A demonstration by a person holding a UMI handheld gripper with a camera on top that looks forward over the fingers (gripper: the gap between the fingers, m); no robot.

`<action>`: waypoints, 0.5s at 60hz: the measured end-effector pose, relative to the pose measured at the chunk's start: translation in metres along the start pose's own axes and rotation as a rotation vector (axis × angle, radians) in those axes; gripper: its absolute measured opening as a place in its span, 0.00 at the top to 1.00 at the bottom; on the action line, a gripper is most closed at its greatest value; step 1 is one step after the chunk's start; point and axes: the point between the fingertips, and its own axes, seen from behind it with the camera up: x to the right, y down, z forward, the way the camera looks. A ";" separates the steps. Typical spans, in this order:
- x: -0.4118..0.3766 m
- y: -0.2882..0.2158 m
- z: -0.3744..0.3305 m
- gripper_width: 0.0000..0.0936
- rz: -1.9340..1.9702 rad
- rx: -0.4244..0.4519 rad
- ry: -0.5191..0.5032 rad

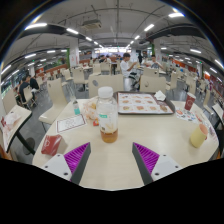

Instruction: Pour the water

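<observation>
bottle (107, 112) with a white cap stands on the worktop (120, 160), in the middle of the frame, beyond the claw (112, 158). claw is released, holding nothing. a yellow cup (198, 137) sits at the right.

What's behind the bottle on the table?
Behind the bottle lies a tray, partly off to one side. Whatever sits directly behind the bottle is hidden. The gripper is open, short of it.
</observation>
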 end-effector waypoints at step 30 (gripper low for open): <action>-0.010 -0.063 0.138 0.26 -0.005 0.205 0.068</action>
